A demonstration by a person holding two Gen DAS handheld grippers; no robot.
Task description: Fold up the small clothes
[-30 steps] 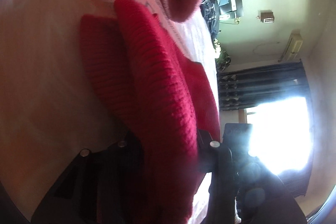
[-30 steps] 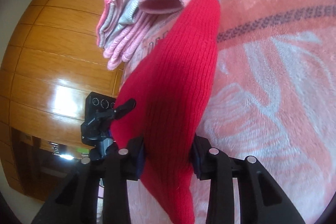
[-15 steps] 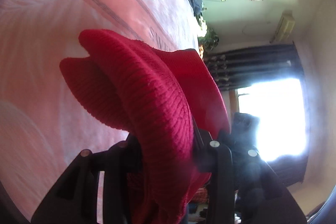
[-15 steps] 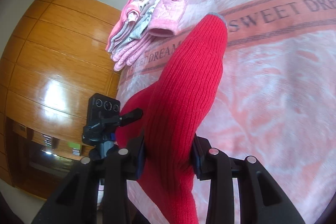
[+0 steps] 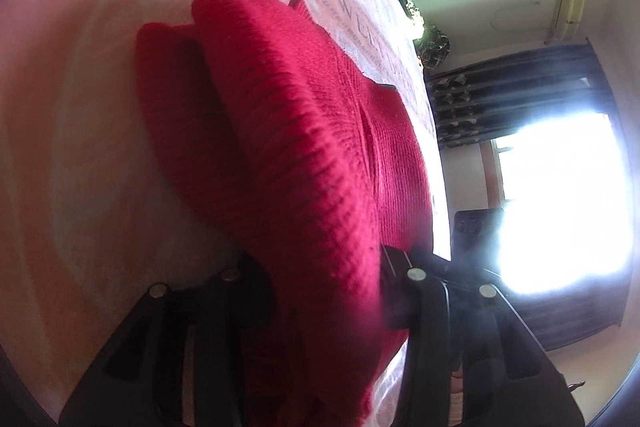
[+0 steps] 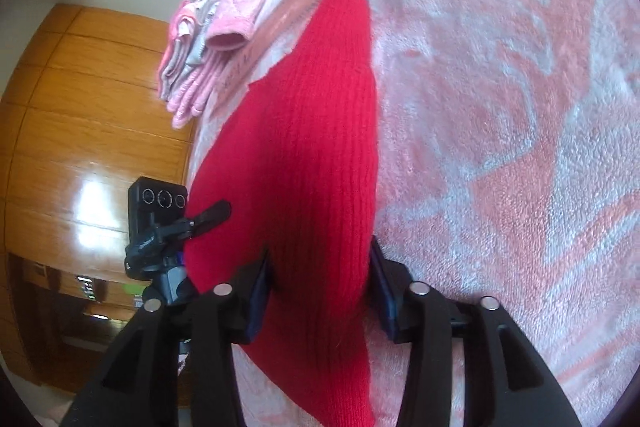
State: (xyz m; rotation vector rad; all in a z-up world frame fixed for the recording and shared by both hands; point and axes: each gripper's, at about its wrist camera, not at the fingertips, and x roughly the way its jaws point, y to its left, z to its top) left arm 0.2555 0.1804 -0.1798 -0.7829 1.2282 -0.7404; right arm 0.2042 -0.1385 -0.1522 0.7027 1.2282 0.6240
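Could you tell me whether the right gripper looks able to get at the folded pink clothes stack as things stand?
Probably not yet: the right gripper is shut on the red knit garment, which drapes ahead toward the pink stack. It would need to release first.

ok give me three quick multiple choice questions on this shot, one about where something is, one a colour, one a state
1. Where is the pile of pink clothes?
A. on the blanket
B. on the floor
C. in the right gripper

2. What colour is the knitted garment?
A. blue
B. red
C. white

3. What is the left gripper doing?
A. open, nothing in it
B. shut on the garment
C. out of view

Answers: 1 A, the pile lies on the pink blanket beyond the garment; 2 B, the ribbed knit is red in both views; 3 B, red knit fills the gap between its jaws.
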